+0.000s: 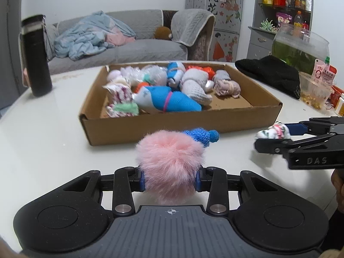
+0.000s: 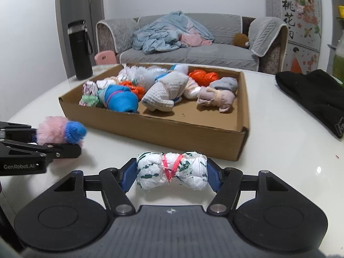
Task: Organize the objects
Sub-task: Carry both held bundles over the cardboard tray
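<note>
In the left wrist view, the left hand-held gripper (image 1: 169, 177) is squeezing a pink pompom (image 1: 169, 163) between its blue pads, jaws drawn narrow into the fur. A blue knitted cap (image 1: 201, 136) is sitting on the pompom's far side. It looks very light and springy, so it is likely yielding under the pads; gripping across the thick middle, as here, seems safest, since the fur may slip. Just ahead of the gripper, the box (image 1: 150, 126) of rolled socks is resting on the counter (image 1: 43, 139). To the right, the right hand-held gripper (image 1: 272, 135) is carrying a white bundle (image 1: 272, 132).

In the right wrist view, the right hand-held gripper (image 2: 172, 173) is clamping that bundle (image 2: 172, 172) end to end, jaws about half wide. It is a white roll with green marks, tied at the waist with a pink band (image 2: 172, 165). It seems soft, light and compressible; holding both ends is keeping it level. The box (image 2: 193, 135) is lying just beyond, with bare cardboard near the front right. To the left, the pompom (image 2: 53, 130) is sitting in the other gripper (image 2: 60, 138).
</note>
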A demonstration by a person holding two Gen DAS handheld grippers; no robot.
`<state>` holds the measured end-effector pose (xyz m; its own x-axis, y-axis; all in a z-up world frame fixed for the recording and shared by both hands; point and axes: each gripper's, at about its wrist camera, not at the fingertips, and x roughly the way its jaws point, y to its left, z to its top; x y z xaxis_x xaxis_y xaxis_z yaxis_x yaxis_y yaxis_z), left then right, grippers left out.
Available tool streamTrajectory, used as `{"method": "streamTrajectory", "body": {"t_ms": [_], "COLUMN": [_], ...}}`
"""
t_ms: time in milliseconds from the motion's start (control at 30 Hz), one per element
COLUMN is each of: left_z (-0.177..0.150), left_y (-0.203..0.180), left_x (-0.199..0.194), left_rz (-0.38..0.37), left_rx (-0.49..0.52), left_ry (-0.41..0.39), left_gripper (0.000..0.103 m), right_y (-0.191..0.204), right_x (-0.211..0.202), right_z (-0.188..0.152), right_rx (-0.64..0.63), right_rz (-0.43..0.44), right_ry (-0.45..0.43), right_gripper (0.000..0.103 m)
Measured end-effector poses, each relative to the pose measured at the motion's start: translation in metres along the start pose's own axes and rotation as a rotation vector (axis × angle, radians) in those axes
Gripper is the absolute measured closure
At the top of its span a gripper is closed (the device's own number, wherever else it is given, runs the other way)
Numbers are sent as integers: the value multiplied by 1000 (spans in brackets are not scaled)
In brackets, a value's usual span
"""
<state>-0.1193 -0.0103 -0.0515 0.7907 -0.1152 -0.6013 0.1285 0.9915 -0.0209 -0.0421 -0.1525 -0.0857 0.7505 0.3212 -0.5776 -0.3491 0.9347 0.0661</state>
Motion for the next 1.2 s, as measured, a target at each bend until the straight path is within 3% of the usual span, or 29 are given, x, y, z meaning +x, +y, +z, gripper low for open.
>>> {"method": "streamTrajectory", "body": {"t_ms": [167, 333, 667, 900, 1200], "left_z": [12, 45, 119, 143, 141], "left_y": [9, 11, -27, -57, -72], "left_x": [-16, -27, -13, 20, 61], "left_rz": [11, 0, -71, -131, -173], "left_rx": [8, 37, 178, 246, 296], "left_ry": [-17, -64, -119, -73, 13], "left_gripper": [58, 58, 58, 58, 58], "right_y": [-15, -34, -45, -45, -55], "right_x": [-18, -34, -32, -16, 7], "right_z": [7, 32, 94, 110, 110], "right_rx": [9, -15, -144, -219, -240], "right_rz": [-16, -47, -26, 25, 46], "right_ry": [-35, -84, -159, -147, -84], "right_gripper": [41, 41, 40, 40, 40]}}
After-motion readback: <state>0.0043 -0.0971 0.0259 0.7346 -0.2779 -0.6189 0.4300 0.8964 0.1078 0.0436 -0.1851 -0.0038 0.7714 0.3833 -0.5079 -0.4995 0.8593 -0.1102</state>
